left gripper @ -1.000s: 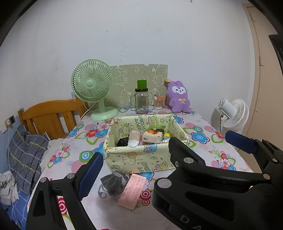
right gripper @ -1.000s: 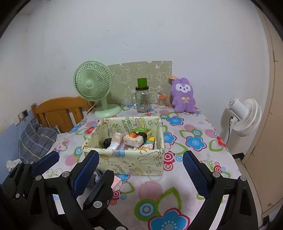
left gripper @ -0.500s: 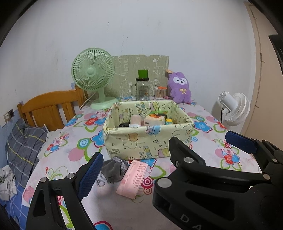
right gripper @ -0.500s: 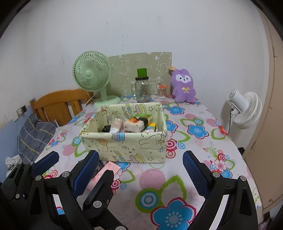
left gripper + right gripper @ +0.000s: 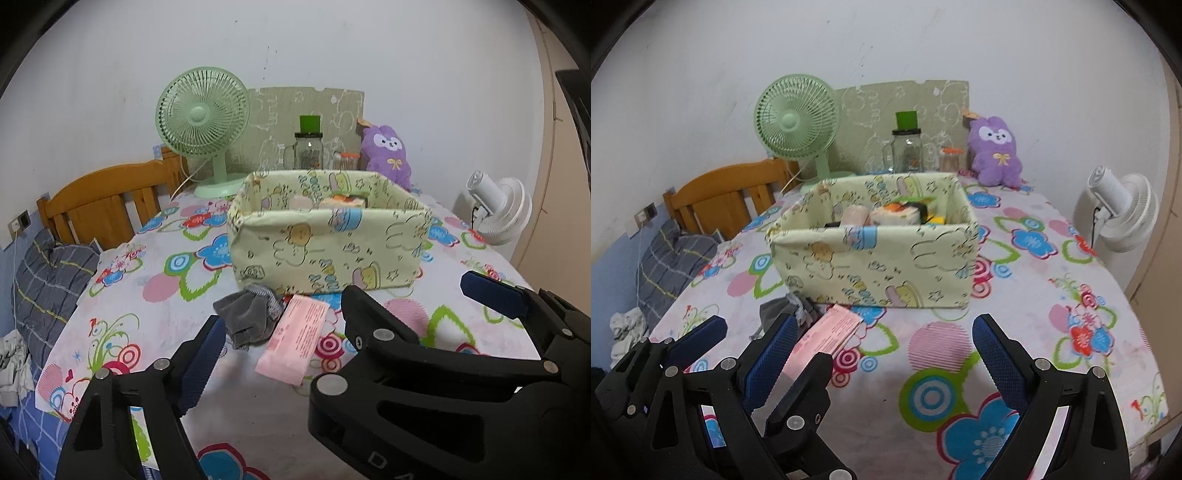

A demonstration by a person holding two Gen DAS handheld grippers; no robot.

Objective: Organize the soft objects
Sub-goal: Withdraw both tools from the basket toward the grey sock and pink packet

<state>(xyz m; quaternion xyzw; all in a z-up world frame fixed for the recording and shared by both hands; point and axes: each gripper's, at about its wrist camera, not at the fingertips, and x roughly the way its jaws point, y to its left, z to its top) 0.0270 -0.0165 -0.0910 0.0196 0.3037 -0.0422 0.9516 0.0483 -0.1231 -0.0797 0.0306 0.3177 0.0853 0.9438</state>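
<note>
A yellow-green fabric basket (image 5: 325, 247) (image 5: 879, 266) stands mid-table with several soft items inside. In front of it lie a crumpled grey sock (image 5: 247, 314) (image 5: 775, 310) and a pink tissue pack (image 5: 295, 339) (image 5: 831, 332). My left gripper (image 5: 347, 325) is open and empty, low over the table just before the sock and pack. My right gripper (image 5: 886, 354) is open and empty, to the right of the pink pack. The left gripper's body shows in the right wrist view (image 5: 701, 387).
A green desk fan (image 5: 203, 122), a glass jar with green lid (image 5: 308, 146) and a purple plush rabbit (image 5: 388, 155) stand at the back by the wall. A wooden headboard (image 5: 99, 206) and bedding are left of the table; a white floor fan (image 5: 495, 210) is right.
Both grippers have dropped lower and closer to the table's front; the basket now shows more side-on. Sock and pink pack have not moved. Both grippers stay open.
</note>
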